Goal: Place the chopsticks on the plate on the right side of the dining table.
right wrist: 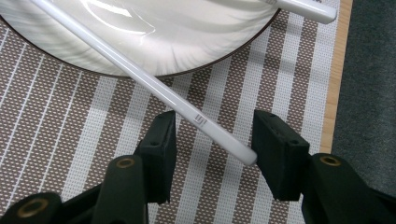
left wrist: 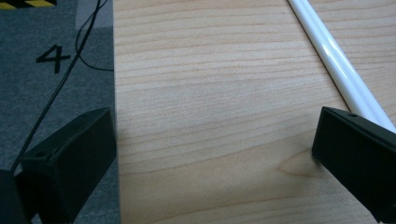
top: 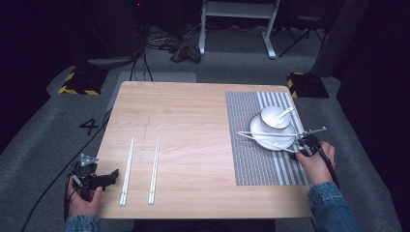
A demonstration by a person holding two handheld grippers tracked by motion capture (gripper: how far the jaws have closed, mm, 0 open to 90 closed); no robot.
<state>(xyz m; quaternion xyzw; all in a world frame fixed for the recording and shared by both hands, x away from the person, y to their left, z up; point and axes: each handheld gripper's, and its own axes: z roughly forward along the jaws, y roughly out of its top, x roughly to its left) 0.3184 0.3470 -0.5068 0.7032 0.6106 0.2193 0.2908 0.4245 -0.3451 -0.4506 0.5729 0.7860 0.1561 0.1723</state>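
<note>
White chopstick (right wrist: 154, 87) lies slanted across the plate's (right wrist: 187, 51) near rim, its end resting on the striped placemat (right wrist: 60, 140) by the table's right edge.

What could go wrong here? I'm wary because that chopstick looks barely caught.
1. The white chopstick lies slanted between the right gripper with only its butt end near one pad; closing now could flick it off the plate.
2. A knocked plate might upset the bowl and spoon.
3. A second chopstick rests across the rim near the table edge and could roll off.

white chopstick (right wrist: 154, 86), white plate (right wrist: 163, 37), brown-and-white striped placemat (right wrist: 56, 140)
</note>
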